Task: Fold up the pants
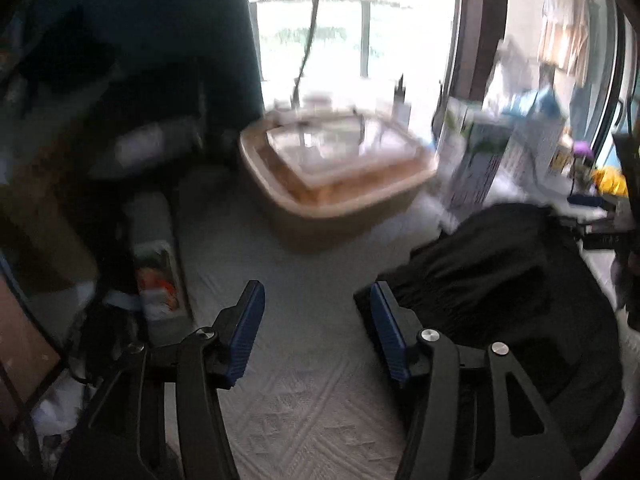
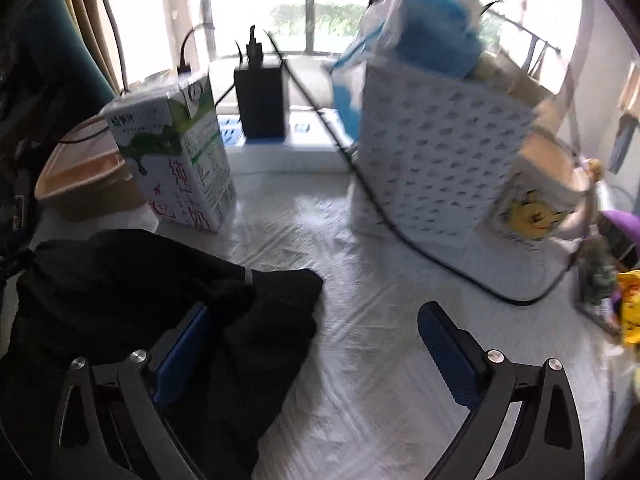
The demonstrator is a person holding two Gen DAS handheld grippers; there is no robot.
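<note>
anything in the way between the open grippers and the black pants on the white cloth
Nothing visible. The black pants lie just right of the open left gripper, and the open right gripper already hangs over their edge. The milk carton stands behind the pants.

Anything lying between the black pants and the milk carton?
No. In the right wrist view only bare white bedcover separates the black pants from the milk carton.
</note>
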